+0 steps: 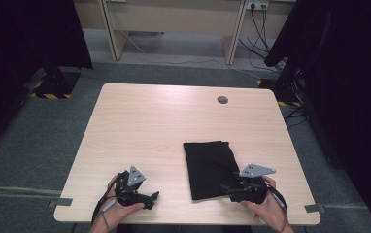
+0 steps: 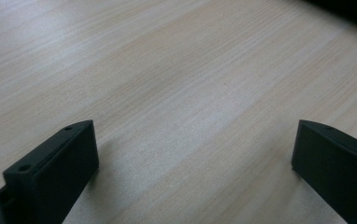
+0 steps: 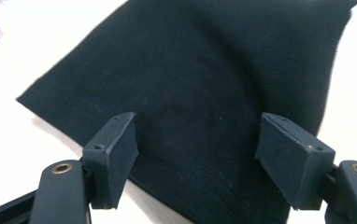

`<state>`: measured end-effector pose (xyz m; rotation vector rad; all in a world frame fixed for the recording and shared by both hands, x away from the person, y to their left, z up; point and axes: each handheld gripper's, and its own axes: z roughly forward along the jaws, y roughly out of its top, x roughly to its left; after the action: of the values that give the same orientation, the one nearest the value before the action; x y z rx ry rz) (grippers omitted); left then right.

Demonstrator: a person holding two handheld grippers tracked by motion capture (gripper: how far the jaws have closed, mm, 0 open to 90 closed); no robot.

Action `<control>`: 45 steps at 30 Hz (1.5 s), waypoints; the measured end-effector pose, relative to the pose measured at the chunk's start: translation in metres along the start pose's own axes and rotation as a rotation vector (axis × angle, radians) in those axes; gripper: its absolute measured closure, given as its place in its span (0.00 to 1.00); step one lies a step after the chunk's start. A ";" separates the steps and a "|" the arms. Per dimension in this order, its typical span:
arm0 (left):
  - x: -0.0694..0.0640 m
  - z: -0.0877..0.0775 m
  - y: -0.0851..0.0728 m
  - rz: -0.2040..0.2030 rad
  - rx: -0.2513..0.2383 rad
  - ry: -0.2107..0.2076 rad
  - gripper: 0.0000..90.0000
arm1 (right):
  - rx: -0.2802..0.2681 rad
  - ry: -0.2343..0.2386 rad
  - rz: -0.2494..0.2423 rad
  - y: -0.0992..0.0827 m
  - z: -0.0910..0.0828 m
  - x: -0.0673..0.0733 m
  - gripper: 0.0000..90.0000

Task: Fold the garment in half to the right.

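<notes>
Looks like pre-grab: right gripper (image 3: 195, 158) spread over the folded black cloth (image 1: 208, 167), left gripper (image 2: 190, 163) spread above bare table (image 1: 140, 121); next, pinch an edge.

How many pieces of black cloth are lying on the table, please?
1: a folded black cloth lies on the table, at its near right, with the open right tool over its near edge. Layers within the fold cannot be told.
</notes>
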<state>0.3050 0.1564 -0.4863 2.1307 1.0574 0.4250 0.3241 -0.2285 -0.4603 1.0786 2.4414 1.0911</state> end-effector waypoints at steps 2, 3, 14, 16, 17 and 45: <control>0.000 0.000 0.000 -0.001 0.000 0.000 0.00 | 0.016 0.001 0.001 -0.001 0.007 0.000 0.32; 0.000 0.000 0.000 -0.001 0.000 0.001 0.00 | 0.013 0.006 -0.003 -0.001 0.010 -0.001 0.31; 0.000 0.000 0.000 -0.001 0.001 0.005 0.00 | 0.014 -0.094 0.037 0.013 0.035 0.019 0.29; 0.000 0.000 0.000 -0.001 0.001 0.005 0.00 | 0.015 -0.101 0.040 0.019 0.041 0.021 0.29; 0.000 0.000 0.000 -0.001 0.001 0.005 0.00 | 0.014 -0.102 0.038 0.022 0.044 0.022 0.29; 0.001 0.000 0.000 -0.009 0.000 0.010 0.00 | -0.003 -0.038 0.048 0.047 0.065 0.016 0.23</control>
<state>0.3058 0.1569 -0.4864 2.1246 1.0724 0.4319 0.3701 -0.1612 -0.4698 1.1515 2.3951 1.0781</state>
